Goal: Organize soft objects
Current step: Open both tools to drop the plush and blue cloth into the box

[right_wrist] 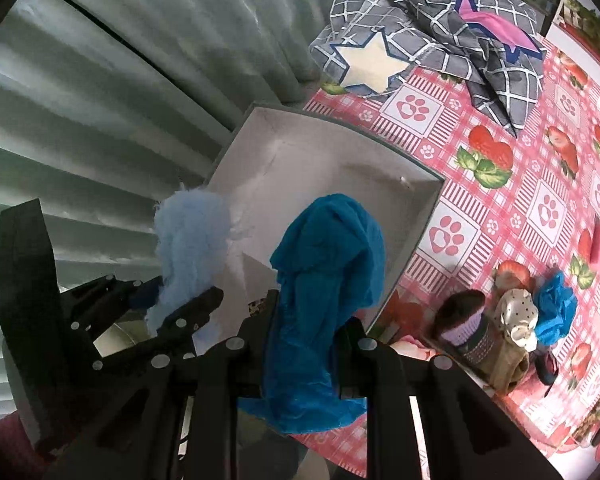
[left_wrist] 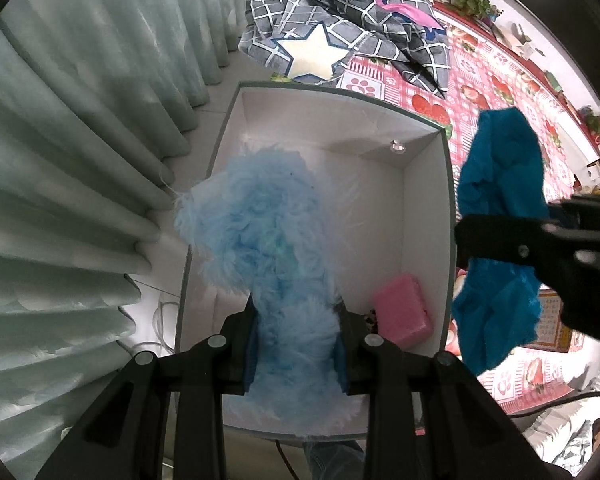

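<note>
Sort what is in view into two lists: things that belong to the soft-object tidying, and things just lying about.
Job in hand:
- left gripper shut on fluffy light blue piece
- right gripper shut on teal cloth
- white box
- pink sponge inside it

Lying about:
- grey checked fabric
- curtain
- strawberry tablecloth

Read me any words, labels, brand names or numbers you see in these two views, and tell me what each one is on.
No text can be read in either view.
Printed sheet on the table at the right edge of the left wrist view: rows of small marks, too small and blurred to read.
Tablecloth: only paw prints, hearts and strawberries, no words.
White box, light blue fluffy cloth, teal cloth: no labels visible.
</note>
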Motion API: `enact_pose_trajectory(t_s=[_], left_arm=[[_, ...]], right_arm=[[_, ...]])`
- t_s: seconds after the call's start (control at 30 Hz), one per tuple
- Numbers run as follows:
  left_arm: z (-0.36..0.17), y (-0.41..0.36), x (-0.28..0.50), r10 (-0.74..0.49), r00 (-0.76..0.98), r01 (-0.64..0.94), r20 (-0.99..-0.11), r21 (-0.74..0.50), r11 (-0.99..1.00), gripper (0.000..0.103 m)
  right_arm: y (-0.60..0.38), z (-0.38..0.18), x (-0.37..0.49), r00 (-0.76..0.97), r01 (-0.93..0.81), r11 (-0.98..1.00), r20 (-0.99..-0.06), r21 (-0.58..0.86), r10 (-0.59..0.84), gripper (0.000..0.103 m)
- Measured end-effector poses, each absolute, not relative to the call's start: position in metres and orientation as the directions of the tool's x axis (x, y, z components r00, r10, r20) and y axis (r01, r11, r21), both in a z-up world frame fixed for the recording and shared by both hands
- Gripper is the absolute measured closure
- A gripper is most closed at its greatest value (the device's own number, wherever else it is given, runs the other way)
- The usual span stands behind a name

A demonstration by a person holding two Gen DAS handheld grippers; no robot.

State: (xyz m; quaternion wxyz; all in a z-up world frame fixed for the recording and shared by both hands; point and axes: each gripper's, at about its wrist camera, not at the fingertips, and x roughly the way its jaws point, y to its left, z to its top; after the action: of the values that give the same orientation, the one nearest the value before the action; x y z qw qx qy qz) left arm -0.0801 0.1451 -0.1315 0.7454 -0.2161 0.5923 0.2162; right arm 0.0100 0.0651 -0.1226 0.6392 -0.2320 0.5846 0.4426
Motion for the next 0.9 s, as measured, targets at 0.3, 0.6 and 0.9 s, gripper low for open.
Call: enact_pose_trajectory(t_s=[0.3, 0.6, 0.9], left_arm=[[-0.122, 0.138, -0.079, 0.082, 0.241, -0.567, -0.967, -0.072, 0.820, 0.027], [-0.128, 0.139, -0.084, 0.094, 0.206, -0.591, -0.974, -0.048, 0.805, 0.014], [-0.130, 0.136, -0.088, 0.076, 0.207, -0.606, -0.975, -0.067, 0.793, 0.000]], right_arm=[[0.067, -0.122, 0.013, -0.080, -0.837, 0.497, -0.949, 0.230, 0.304, 0.060], [0.060, -0.115, 0.017, -0.073, -0.821, 0.518, -0.944, 0.240, 0.322, 0.009], [0.047, -0.111, 0.023, -0.056, -0.781, 0.575, -0.944, 0.243, 0.324, 0.000]])
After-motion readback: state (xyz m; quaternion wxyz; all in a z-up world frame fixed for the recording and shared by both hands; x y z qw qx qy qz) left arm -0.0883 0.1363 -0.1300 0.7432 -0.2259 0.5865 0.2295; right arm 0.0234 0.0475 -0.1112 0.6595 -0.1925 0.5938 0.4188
